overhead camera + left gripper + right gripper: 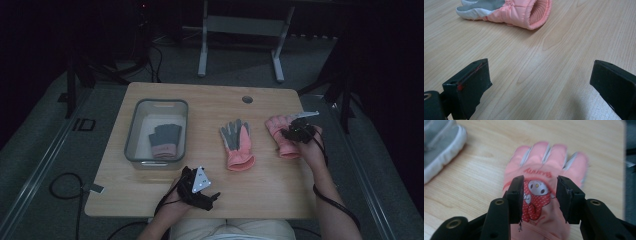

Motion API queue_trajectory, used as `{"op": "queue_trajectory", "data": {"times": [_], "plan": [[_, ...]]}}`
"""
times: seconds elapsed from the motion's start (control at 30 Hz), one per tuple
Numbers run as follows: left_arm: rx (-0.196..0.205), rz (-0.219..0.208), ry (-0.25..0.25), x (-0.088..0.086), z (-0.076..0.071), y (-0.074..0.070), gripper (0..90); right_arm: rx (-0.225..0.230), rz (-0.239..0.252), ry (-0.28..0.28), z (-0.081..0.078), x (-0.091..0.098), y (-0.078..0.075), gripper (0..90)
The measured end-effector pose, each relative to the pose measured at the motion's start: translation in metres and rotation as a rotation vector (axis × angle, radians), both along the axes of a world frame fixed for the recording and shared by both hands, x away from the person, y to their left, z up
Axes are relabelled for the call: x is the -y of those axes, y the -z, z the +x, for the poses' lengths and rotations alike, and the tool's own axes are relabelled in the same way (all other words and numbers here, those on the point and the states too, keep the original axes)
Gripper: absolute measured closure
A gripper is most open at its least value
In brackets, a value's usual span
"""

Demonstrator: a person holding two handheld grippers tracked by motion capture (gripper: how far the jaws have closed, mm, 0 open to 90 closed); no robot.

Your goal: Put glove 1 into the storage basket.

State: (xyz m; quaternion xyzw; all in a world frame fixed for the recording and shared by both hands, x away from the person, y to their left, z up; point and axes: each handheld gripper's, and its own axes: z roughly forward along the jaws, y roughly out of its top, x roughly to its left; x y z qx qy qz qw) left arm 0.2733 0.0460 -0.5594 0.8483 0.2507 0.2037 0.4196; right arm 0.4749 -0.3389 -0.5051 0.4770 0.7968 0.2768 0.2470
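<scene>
Right tool [539, 200], jaws spread, straddles pink glove [544, 162], its fingers pointing away.

Looked like a lab or test room, dim, not a home. A light wood desk-type table [260, 175] w/ a round cable hole [247, 99] near its far edge stood on grey carpet [45, 135]. Beyond the far edge was the white metal frame [240, 30] of another bench; dark stands [75, 75] flanked the far corners. Cables [65, 190] trailed on the floor by the near left corner, and a metal floor strip [35, 175] ran along the left side. Rest of the room was black.
</scene>
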Motion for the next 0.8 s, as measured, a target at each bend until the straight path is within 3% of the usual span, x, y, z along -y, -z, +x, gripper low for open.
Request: {"op": "queue_trajectory", "data": {"times": [0.03,0.07,0.13,0.33,0.37,0.43,0.67,0.73,0.8], "plan": [[0.000,0.000,0.000,0.000,0.000,0.000,2.5,0.000,0.000,0.000,0.000,0.000,0.000,57.1],[0.001,-0.001,-0.001,0.000,0.000,0.000,2.5,-0.026,-0.034,0.006,0.003,-0.001,0.011,57.5],[-0.005,-0.003,0.000,-0.001,0.000,-0.001,2.5,-0.029,-0.023,-0.004,0.004,-0.001,0.017,59.9],[0.000,-0.003,-0.005,-0.002,0.001,0.000,2.5,-0.021,-0.017,0.015,0.003,-0.001,0.020,79.3],[0.001,-0.003,-0.005,-0.002,0.001,0.000,2.6,-0.026,0.004,0.026,0.003,-0.002,0.020,83.1],[0.002,-0.001,-0.007,-0.001,0.001,0.000,2.5,-0.021,-0.022,0.018,0.002,-0.004,0.019,84.7],[0.000,-0.009,-0.009,-0.001,0.001,-0.001,2.5,-0.015,0.020,0.068,-0.007,-0.011,-0.006,86.9],[0.003,-0.002,-0.007,-0.001,0.000,0.000,2.5,0.024,0.045,0.094,-0.021,-0.019,-0.026,86.9],[0.005,0.001,-0.005,0.000,0.000,0.000,2.5,0.031,0.071,0.111,-0.027,-0.021,-0.034,86.9]]}}
